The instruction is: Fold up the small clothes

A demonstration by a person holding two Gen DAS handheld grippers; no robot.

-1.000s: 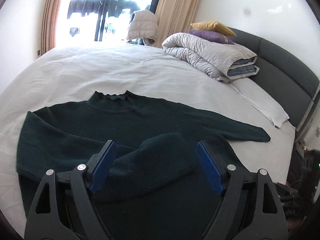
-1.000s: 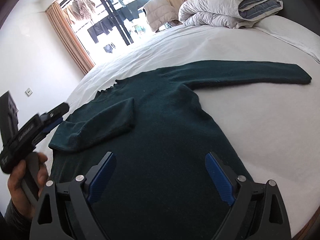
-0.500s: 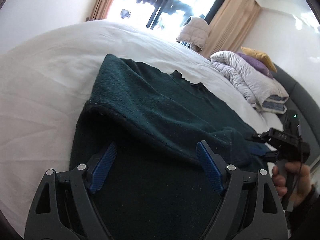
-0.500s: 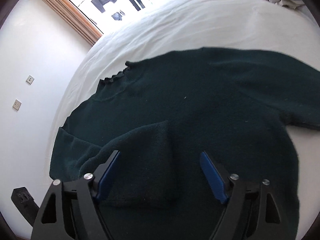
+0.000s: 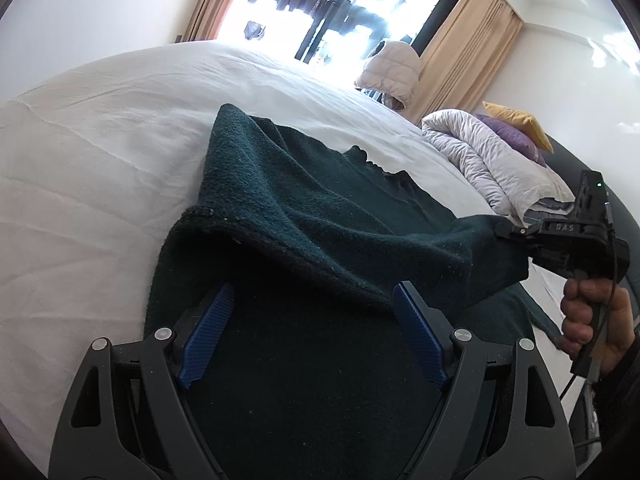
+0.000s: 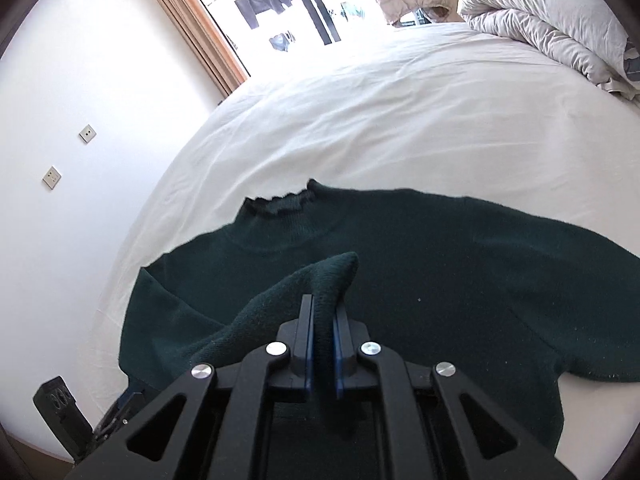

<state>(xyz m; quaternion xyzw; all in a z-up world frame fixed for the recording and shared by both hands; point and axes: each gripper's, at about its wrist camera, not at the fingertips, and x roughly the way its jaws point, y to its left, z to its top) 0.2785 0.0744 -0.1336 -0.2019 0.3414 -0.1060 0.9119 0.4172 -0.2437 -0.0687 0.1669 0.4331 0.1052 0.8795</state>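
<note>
A dark green sweater [image 5: 320, 208] lies flat on the white bed sheet [image 5: 100, 140], its left sleeve folded across the chest. My right gripper [image 6: 323, 304] is closing, and its blue pads pinch the cuff of that sleeve [image 6: 332, 276], raised slightly off the body. From the left wrist view the right gripper [image 5: 508, 234] shows at the right, gripped by a hand [image 5: 592, 320], with the sleeve stretched toward it. My left gripper [image 5: 312, 320] stands open over the sweater's lower body, only flat knit between its fingers. The other sleeve [image 6: 560, 240] runs off to the right.
A folded grey duvet [image 5: 480, 152] with yellow [image 5: 516, 120] and purple pillows sits at the head of the bed. A pale puffer jacket [image 5: 392, 68] hangs by the bright window. Wall sockets [image 6: 52, 176] are on the left wall. Bare sheet lies beyond the collar.
My right gripper moved in over the folded sleeve's cuff and its jaws came together on it, lifting it. My left gripper swung to the sweater's left side, then stayed still and open.
</note>
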